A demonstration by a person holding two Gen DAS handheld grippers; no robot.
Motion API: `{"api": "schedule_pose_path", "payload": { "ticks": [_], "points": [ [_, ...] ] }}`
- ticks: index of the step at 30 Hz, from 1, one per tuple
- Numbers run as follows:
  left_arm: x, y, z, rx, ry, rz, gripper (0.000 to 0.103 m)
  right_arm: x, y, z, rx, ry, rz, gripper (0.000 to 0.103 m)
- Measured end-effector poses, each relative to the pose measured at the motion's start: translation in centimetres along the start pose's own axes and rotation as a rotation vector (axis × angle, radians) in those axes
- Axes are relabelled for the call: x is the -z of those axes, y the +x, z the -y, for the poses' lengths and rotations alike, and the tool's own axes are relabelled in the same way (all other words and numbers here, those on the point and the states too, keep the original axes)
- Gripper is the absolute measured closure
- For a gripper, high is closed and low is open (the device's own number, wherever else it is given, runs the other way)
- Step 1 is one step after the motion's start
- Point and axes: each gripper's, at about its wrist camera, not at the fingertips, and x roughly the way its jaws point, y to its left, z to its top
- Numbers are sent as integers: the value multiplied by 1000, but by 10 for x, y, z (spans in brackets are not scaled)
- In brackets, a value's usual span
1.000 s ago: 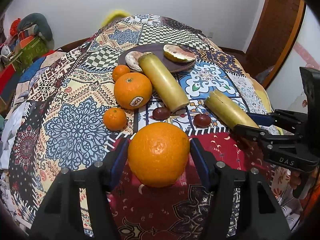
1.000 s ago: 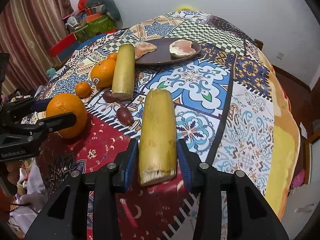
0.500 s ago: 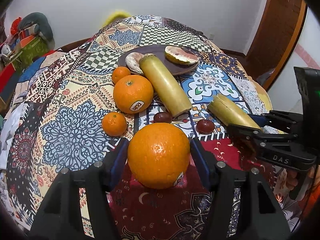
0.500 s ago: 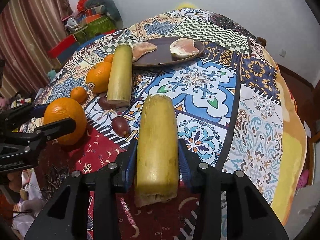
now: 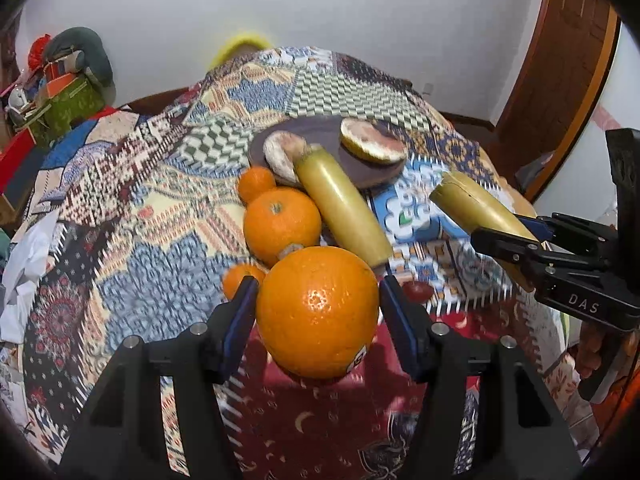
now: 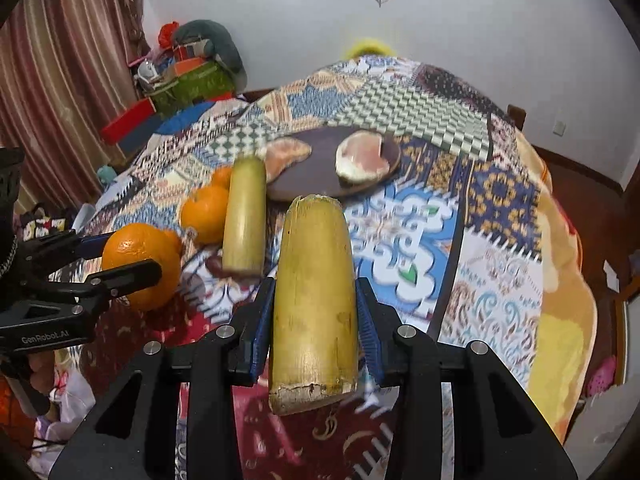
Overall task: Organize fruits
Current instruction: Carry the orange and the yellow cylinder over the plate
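Note:
My left gripper (image 5: pixel 318 284) is shut on a large orange (image 5: pixel 318 312), held just above the patterned cloth. My right gripper (image 6: pixel 314 286) is shut on a short yellow-green cane piece (image 6: pixel 314 300), lifted off the table and pointing toward the dark plate (image 6: pixel 316 184). In the left wrist view the right gripper (image 5: pixel 500 228) and its cane piece (image 5: pixel 468 204) are at the right. The right wrist view shows the left gripper (image 6: pixel 132 252) and the orange (image 6: pixel 140 264) at the left.
A second cane piece (image 5: pixel 344 212) lies by a medium orange (image 5: pixel 282 222), with two small tangerines (image 5: pixel 256 184) nearby. A dark red fruit (image 5: pixel 418 291) lies on the cloth. The plate (image 5: pixel 320 132) holds two cut citrus pieces (image 5: pixel 372 146). The table edge drops away at the right.
The right gripper has lifted its cane piece off the cloth and carried it a little forward. The orange in the left gripper has risen slightly and now overlaps the fruit behind it.

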Motion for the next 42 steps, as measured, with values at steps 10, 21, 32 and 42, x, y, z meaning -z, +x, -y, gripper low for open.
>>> {"api": "schedule_pose_path", "payload": {
  "ticks": [10, 21, 32, 42],
  "points": [
    [-47, -5, -8, -5, -11, 97, 42, -37, 1, 7, -1, 9, 80, 68],
    [-85, 9, -15, -15, -5, 149, 42, -71, 10, 16, 3, 3, 142, 68],
    [-115, 33, -20, -23, 3, 167, 42, -95, 31, 24, -3, 0, 164, 68],
    [-138, 68, -22, -23, 0, 143, 42, -107, 56, 26, 2, -14, 148, 68]
  ]
}}
